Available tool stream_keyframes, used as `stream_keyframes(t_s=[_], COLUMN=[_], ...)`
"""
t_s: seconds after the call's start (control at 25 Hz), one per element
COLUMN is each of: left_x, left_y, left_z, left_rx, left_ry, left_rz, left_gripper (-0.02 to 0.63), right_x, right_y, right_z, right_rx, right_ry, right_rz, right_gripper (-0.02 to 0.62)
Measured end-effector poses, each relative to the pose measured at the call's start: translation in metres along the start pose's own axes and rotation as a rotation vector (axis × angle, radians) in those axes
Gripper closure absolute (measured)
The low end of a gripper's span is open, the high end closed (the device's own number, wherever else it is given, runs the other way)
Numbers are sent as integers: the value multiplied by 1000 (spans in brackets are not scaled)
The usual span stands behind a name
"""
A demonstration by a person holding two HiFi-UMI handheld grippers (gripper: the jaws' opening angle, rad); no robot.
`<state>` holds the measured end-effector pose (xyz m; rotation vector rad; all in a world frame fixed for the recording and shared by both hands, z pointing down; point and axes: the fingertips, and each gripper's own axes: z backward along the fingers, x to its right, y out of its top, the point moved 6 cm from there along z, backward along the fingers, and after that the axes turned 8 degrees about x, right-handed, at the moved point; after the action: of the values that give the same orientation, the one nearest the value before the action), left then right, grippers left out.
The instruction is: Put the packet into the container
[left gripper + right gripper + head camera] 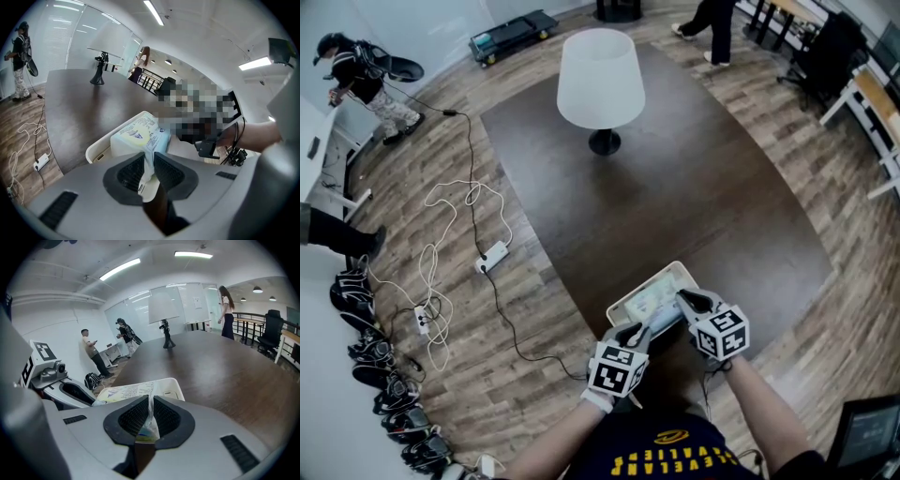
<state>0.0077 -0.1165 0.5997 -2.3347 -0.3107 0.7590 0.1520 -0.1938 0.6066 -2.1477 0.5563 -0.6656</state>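
Note:
A pale blue-and-yellow printed packet [654, 305] hangs over a white rectangular container [675, 272] at the near edge of the dark brown table. My left gripper [639, 330] is shut on the packet's near-left sealed edge. In the left gripper view that thin edge [149, 154] is pinched between the black pads, and the packet body [138, 133] lies over the container [93, 152]. My right gripper [684, 300] is shut on the opposite sealed edge. The right gripper view shows the seal [151, 416] squeezed between its pads, above the container [171, 385].
A lamp with a white shade [600, 80] stands at the far end of the table. Cables and a power strip [492, 255] lie on the wooden floor to the left, with dark bags [370, 347] along the wall. People stand far off.

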Motion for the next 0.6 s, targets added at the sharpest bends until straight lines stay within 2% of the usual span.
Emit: stream_keyframes(t_s=[0.12, 0.4, 0.6], left_x=[3, 4, 2], left_y=[0, 2, 5], left_z=[1, 7, 16], left_rx=[22, 64, 100], left_ry=[2, 21, 8], left_rz=[-9, -12, 8], left_gripper=[545, 503, 503], right_x=[3, 2, 6], right_y=[-2, 3, 6], right_z=[3, 10, 18], right_rx=[17, 37, 93], right_ry=[-4, -40, -51], right_rz=[-32, 10, -69], right_gripper=[563, 551, 551])
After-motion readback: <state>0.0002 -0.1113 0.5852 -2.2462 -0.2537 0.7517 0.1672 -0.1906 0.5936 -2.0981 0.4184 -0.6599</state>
